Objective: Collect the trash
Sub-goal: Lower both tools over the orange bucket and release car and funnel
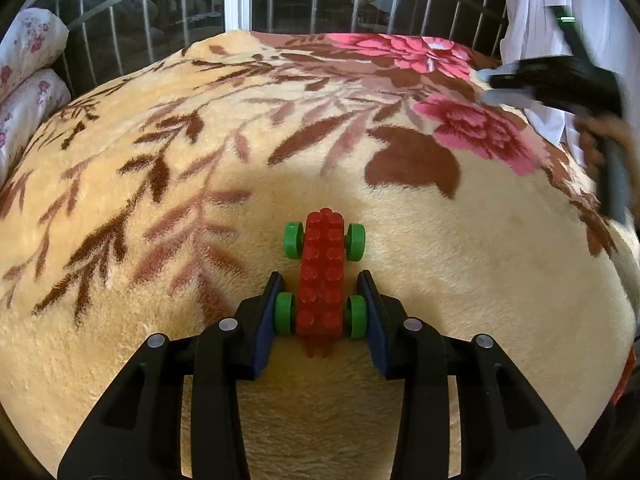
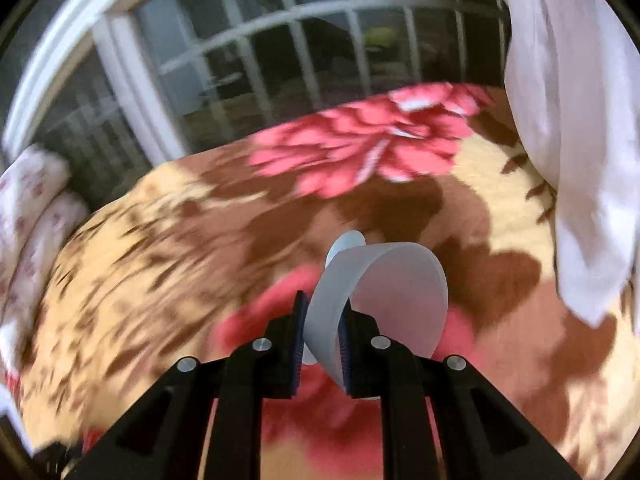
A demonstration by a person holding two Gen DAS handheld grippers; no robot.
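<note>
Left hand-held gripper [image 1: 320, 308] clamps the red brick toy car with green wheels [image 1: 322, 272] by its rear wheels, long axis pointing straight ahead over the floral plush bed blanket [image 1: 460, 260]. Right hand-held gripper [image 2: 323, 332] pinches a crushed translucent white plastic cup [image 2: 376, 296].

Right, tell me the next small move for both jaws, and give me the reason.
Probably lift both and carry them off the blanket. The left gripper already has its jaws against the green rear wheels of the red brick car, and the right gripper is shut on the translucent plastic cup. No bin shows in either view.
</note>
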